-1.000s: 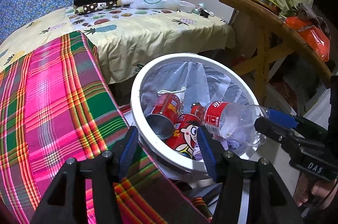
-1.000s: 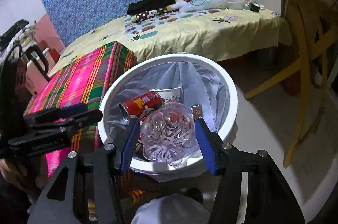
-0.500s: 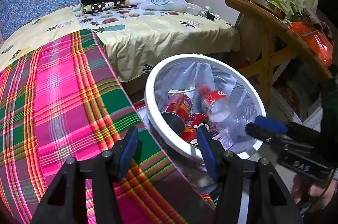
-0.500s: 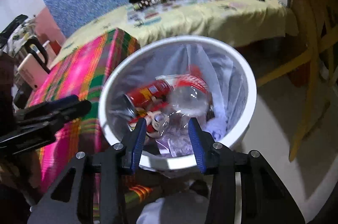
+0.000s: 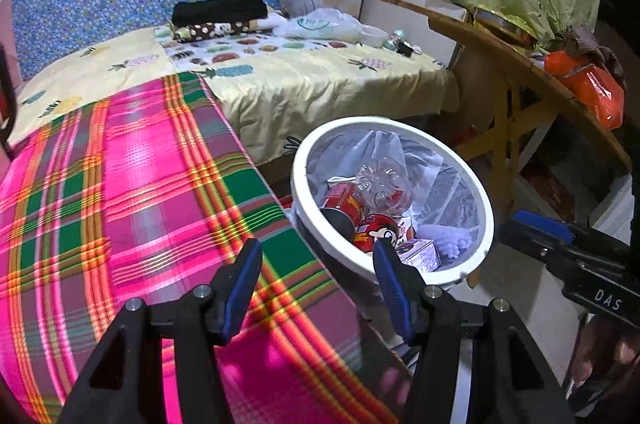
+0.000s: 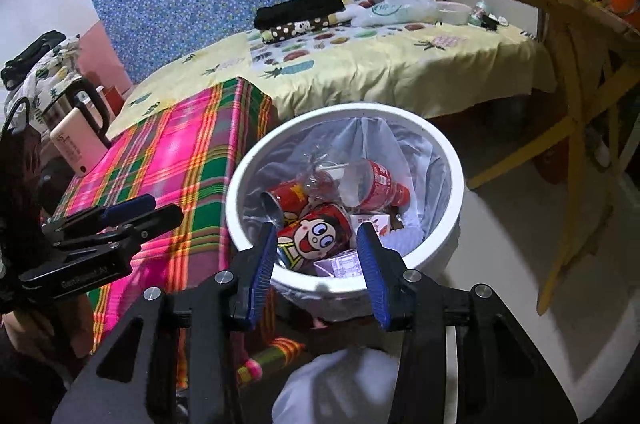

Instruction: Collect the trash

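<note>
The bin [image 6: 448,159], white-rimmed and lined with a clear bag, stood on the floor just beside the plaid cloth [image 5: 120,191]. Inside the bin lay the clear bottle [image 6: 372,181] with its red label, resting on top of two red cans [image 6: 316,236], a small carton beside them. The right gripper [image 6: 318,252] hung over the bin's near rim, jaws apart with nothing between them, having just closed partway. The left gripper [image 5: 316,272] hovered at the bin's left edge over the cloth, jaws apart and empty too. Behind the bin stretched the yellow bed [image 5: 320,83]; to its right stood a wooden table [image 5: 520,71].
</note>
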A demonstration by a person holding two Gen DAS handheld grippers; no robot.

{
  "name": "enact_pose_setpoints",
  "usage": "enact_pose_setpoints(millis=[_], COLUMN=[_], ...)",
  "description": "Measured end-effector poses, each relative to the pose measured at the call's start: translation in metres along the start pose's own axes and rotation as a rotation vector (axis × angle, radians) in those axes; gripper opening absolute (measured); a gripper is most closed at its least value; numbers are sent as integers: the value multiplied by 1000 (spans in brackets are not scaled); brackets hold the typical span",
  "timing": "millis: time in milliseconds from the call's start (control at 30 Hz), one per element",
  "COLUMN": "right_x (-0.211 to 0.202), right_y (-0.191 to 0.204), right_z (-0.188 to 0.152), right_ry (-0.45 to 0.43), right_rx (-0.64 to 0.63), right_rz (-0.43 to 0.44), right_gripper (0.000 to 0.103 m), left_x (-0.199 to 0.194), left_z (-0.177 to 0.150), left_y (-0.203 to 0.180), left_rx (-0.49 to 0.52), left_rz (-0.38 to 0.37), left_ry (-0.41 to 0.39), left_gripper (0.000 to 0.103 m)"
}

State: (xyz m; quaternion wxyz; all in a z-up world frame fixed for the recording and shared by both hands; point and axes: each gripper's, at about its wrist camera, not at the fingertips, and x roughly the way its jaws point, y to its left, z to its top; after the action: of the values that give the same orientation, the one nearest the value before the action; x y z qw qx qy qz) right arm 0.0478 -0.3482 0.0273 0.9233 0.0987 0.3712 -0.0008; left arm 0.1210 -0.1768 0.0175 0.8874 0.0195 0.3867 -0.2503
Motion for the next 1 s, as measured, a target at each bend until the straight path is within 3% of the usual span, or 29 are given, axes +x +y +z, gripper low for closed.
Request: enact_pose_setpoints(millis=[133,300,1000], right_x=[-12,-20,-52], right_y=[10,25,66], right_z=[-4,-12,-43], right_ry=[-27,-48,-65], right_rx=[-12,-41,-143], right_rz=[12,31,82], right_gripper=[43,54,55], left_x=[-21,-46,-107], left_z=[-10,-25,-73], left_y=[2,1,6], left_rx=[-3,-4,-49], left_rz=[38,98,182], left_ry=[-32,-68,-125], left_gripper=[60,60,60])
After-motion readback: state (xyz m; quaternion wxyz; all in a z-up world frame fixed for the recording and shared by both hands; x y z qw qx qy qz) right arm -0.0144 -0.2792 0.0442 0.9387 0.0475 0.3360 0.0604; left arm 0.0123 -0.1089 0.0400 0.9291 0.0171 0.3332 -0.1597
